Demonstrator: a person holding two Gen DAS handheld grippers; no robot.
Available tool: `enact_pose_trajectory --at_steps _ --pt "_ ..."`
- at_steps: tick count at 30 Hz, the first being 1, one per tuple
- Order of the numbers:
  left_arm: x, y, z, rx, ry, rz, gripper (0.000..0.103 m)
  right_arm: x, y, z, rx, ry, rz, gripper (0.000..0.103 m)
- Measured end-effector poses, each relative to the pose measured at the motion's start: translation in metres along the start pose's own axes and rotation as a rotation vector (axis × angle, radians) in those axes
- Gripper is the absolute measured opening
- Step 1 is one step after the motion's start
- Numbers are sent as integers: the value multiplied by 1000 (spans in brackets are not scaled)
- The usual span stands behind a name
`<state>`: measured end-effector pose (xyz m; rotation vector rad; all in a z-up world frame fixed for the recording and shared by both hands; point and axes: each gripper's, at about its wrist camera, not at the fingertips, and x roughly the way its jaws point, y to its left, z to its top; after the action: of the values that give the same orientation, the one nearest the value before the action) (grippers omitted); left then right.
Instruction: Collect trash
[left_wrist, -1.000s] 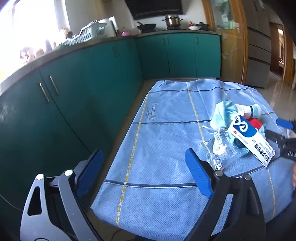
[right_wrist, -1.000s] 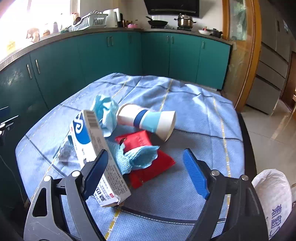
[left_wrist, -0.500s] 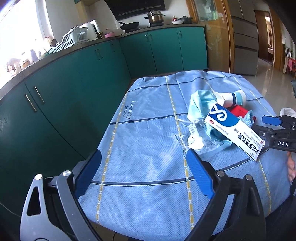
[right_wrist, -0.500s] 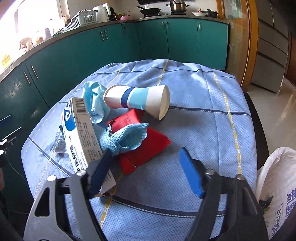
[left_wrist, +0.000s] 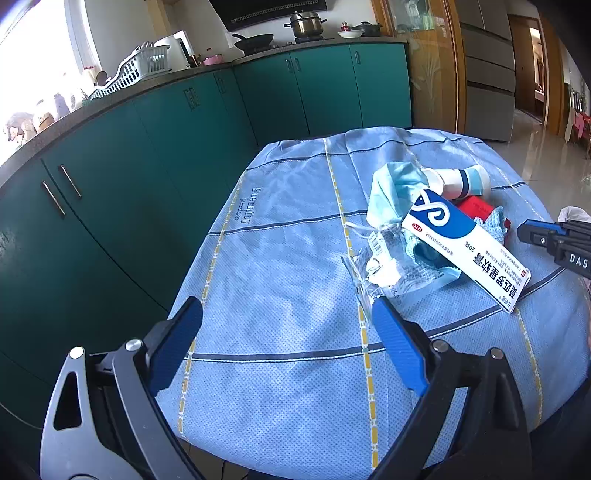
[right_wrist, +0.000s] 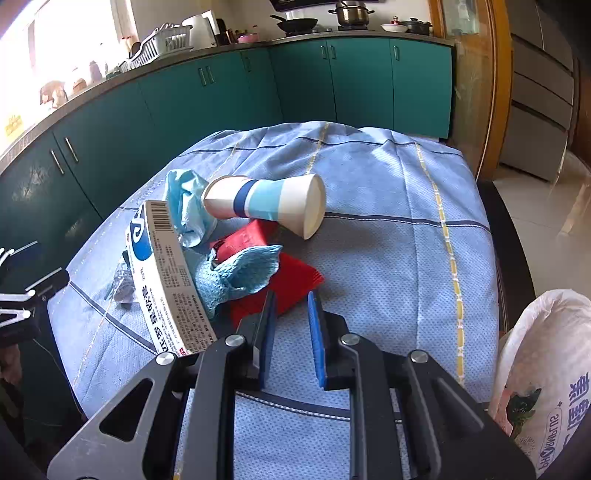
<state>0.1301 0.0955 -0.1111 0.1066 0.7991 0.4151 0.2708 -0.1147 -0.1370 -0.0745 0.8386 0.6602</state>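
Note:
A pile of trash lies on the blue tablecloth (right_wrist: 388, 229): a paper cup (right_wrist: 266, 205) on its side, a red packet (right_wrist: 280, 277), a crumpled blue cloth (right_wrist: 240, 275), a white and blue box (right_wrist: 166, 277), a blue face mask (right_wrist: 186, 206) and a clear wrapper (left_wrist: 380, 273). My right gripper (right_wrist: 291, 306) has its jaws nearly closed, a narrow gap between them, at the near edge of the red packet, holding nothing. My left gripper (left_wrist: 288, 328) is open and empty, left of the pile. The box (left_wrist: 465, 243) and cup (left_wrist: 458, 182) also show in the left wrist view.
A white plastic bag (right_wrist: 539, 380) hangs at the table's right side. Teal cabinets (left_wrist: 147, 177) line the left and back. The right gripper (left_wrist: 554, 243) shows at the right edge of the left wrist view.
My right gripper's jaws have closed from wide open to a narrow gap and moved up to the red packet. My left gripper has come closer to the table and pile.

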Motion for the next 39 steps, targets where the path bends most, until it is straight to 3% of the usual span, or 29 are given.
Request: enact_pose_trajectory --at_steps 4,7,13,16,29,33,39 --pt "2 -3 -2 6 12 1 93 1 2 -1 -8 7 8 26" --pt "4 -4 -2 10 15 2 93 2 7 -2 -24 6 6 42" --pt "5 -3 -3 3 20 9 93 -1 9 -2 -27 -9 17 54" --pt "6 -2 -4 -1 25 11 93 -3 15 -3 -44 -16 47 65" --pt "8 -5 -6 4 35 12 94 13 48 -15 -164 39 65 66" --pt "8 -5 -7 5 36 12 94 14 53 -18 -188 53 90 57" --pt "9 -5 -7 8 40 12 94 13 65 -22 -238 64 141 56"
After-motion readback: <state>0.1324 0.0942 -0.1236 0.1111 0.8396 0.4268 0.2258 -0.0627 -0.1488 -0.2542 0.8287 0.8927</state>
